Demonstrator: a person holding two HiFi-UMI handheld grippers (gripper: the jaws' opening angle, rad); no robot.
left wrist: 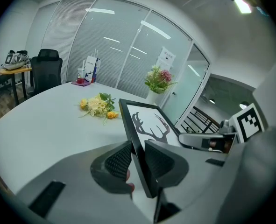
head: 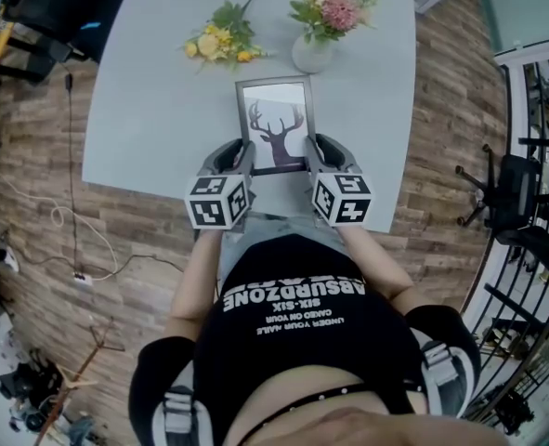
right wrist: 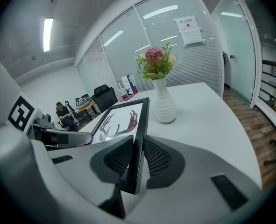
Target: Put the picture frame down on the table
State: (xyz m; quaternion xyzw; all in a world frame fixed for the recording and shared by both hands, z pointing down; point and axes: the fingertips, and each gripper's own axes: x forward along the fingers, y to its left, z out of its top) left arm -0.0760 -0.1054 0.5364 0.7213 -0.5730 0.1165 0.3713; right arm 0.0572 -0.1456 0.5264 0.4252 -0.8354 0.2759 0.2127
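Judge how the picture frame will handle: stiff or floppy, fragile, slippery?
Probably stiff: the picture frame looks flat though gripped only at its side edges. Perhaps fragile: its glossy front may be glass. Thin edges could slip.

Smooth matt grey plastic on the shells of the left gripper (left wrist: 138,161) and the right gripper (right wrist: 138,157); dark pads (right wrist: 159,157) with a fine ribbed grain, rubbery by the look. Black moulding on the picture frame (head: 276,124), smooth, with a soft satin sheen; flat white print inside, glossy-faced, with a reddish glint in the right gripper view. Pale table (head: 153,100) top, smooth and even, faintly shiny under the ceiling lights. White vase (head: 311,56), ribbed, matt like unglazed ceramic. Wood-grain plank floor (head: 441,110), brown and streaky, low in sheen. Black cloth shirt (head: 302,333) with white lettering.
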